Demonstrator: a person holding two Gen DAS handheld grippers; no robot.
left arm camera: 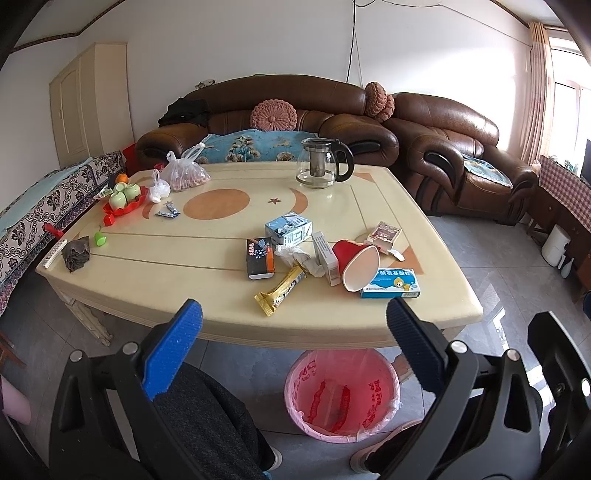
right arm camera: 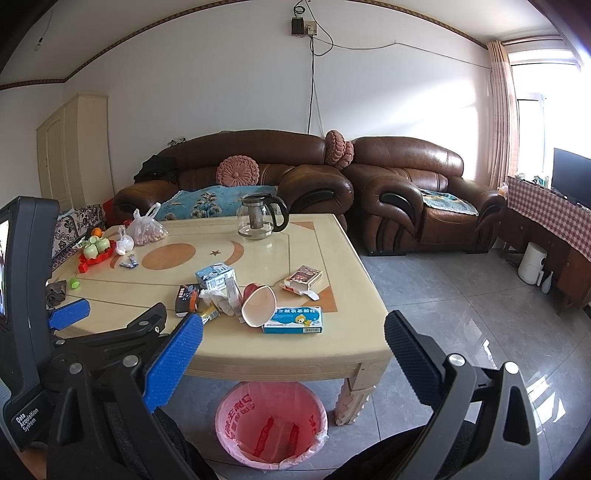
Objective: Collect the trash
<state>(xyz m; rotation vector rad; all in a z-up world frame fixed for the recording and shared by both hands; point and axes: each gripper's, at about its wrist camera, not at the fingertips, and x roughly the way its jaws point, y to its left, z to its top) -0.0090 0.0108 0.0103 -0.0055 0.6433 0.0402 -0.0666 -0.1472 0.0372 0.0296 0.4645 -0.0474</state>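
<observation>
Cream counter point(left arm camera: 155, 266) with orange ovals; red cup point(left arm camera: 356, 264), blue box point(left arm camera: 391, 284), gold wrapper point(left arm camera: 280, 291), pink bin point(left arm camera: 341, 395), brown sofa point(left arm camera: 266, 107).

table point(left arm camera: 436, 314): tipped cup point(left arm camera: 356, 264) left of flat box point(left arm camera: 391, 283), wrapper point(left arm camera: 280, 291) nearer front edge | teapot point(left arm camera: 325, 162) at rear | bin point(left arm camera: 341, 395) under front edge

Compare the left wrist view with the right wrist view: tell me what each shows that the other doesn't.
Only the left wrist view shows the white remote on the table's far left edge. Only the right wrist view shows the wall socket, the dark screen by the window, and the left gripper from the side. Both share the table, tipped red cup, blue box and pink-lined bin.
</observation>
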